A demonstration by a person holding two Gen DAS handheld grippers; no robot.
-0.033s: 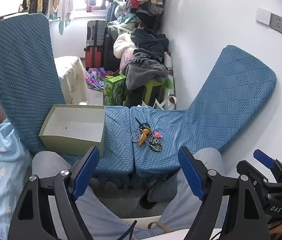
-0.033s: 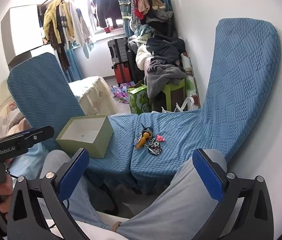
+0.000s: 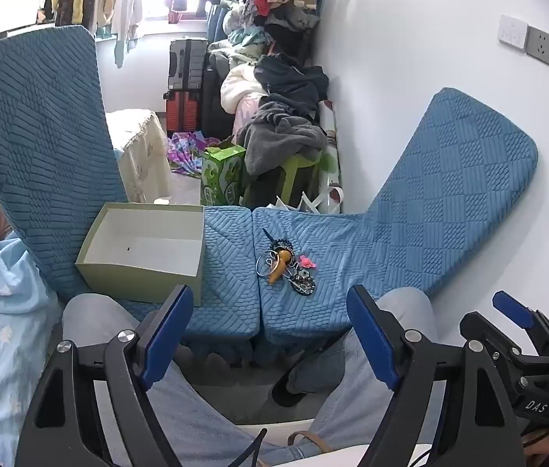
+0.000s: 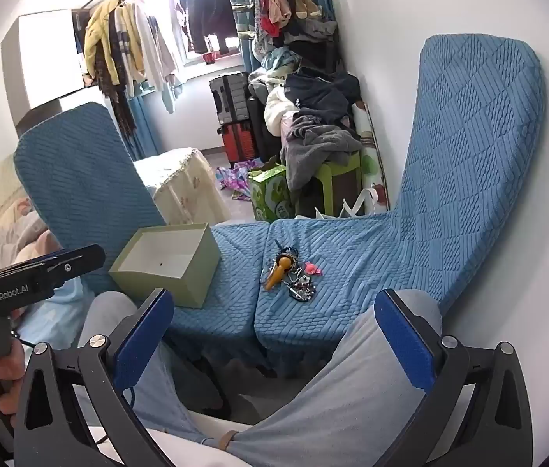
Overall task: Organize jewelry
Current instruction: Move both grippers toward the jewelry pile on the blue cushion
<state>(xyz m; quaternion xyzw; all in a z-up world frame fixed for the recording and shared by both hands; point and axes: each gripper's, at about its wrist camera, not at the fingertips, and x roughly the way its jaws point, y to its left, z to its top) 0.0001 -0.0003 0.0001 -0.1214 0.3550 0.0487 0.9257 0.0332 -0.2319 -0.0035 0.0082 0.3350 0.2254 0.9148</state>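
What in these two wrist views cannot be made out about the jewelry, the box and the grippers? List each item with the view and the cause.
- Jewelry pile: both views, pieces tangled and too small to count.
- Speck in the box: both views, too small to identify.
- Box's near inner wall: right wrist view, hidden by its own rim.
- Right gripper: left wrist view, partly cut off by the frame edge.
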